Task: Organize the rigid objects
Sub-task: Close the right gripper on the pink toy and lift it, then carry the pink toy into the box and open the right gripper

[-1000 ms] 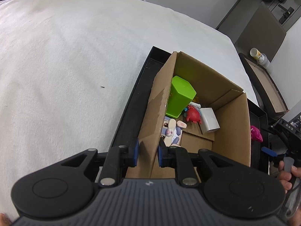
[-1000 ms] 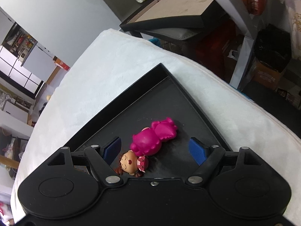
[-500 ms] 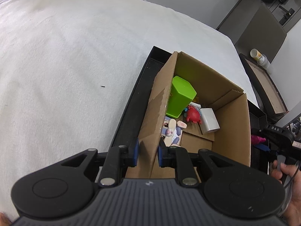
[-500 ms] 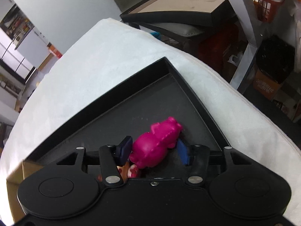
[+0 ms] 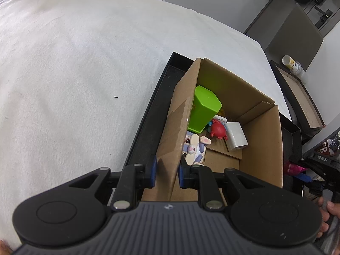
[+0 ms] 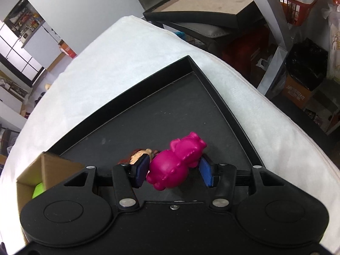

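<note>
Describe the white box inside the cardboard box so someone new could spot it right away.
Find the black tray on the white cloth, then the open cardboard box standing in it. On its floor, right of the red crab toy, lies the white box. It is the only plain, straight-edged white thing among the coloured toys.

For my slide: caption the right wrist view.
Right gripper shut on pink doll above black tray.

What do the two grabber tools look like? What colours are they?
Both are black plastic. The left gripper has a ribbed grey body, two round black side discs, silver rivets and blue pads. The right gripper has a smooth black body, the same round discs and rivets, and blue pads. No sleeves show.
</note>
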